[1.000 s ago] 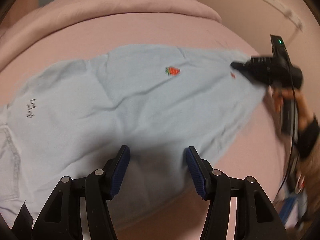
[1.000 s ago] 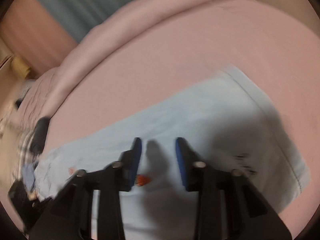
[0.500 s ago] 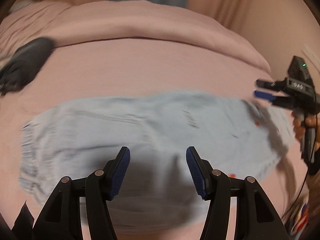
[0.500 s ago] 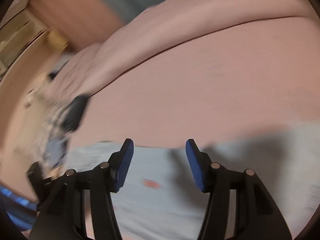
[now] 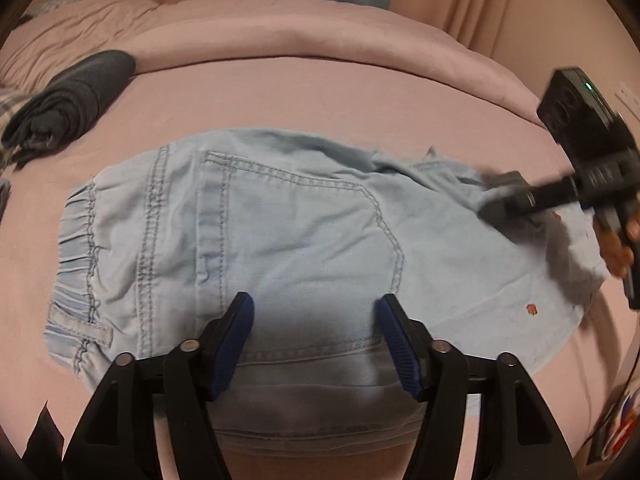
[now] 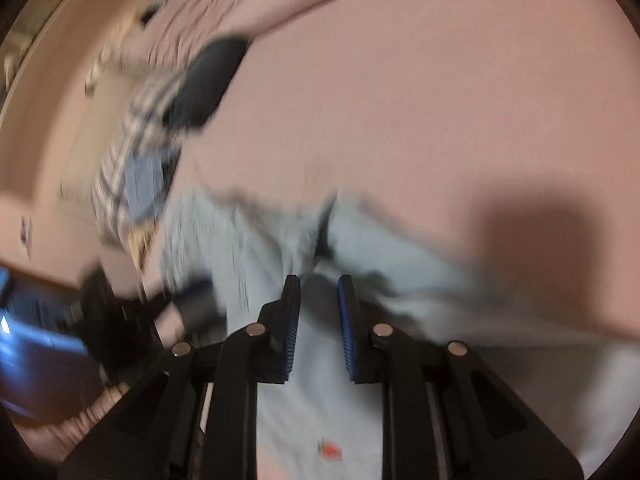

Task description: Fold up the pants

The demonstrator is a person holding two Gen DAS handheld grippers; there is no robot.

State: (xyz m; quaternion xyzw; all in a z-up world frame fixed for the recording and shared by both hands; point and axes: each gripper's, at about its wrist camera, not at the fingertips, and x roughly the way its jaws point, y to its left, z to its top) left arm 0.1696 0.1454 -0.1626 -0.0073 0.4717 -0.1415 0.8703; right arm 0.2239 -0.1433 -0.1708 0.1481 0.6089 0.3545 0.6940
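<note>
Light blue denim pants (image 5: pixel 280 232) lie flat across the pink bed, elastic waistband at the left, back pocket facing up. My left gripper (image 5: pixel 314 312) is open and empty, hovering over the near edge of the pants. My right gripper (image 5: pixel 496 196) shows in the left wrist view at the right end of the pants, over a rumpled fold. In the blurred right wrist view my right gripper (image 6: pixel 318 292) has its jaws narrowly apart above the pants (image 6: pixel 260 248), with no cloth seen between them. A small strawberry print (image 6: pixel 330 450) shows near the bottom.
A folded dark garment (image 5: pixel 76 100) lies at the left on the pink bed (image 5: pixel 320 92), with plaid cloth (image 6: pixel 132 148) beside it. A rolled pink duvet (image 5: pixel 280 28) runs along the back. Curtains hang behind.
The left view has swung from the pant legs to the waistband and pocket end. My right gripper's jaws have narrowed and it has come down to the rumpled right end of the pants.
</note>
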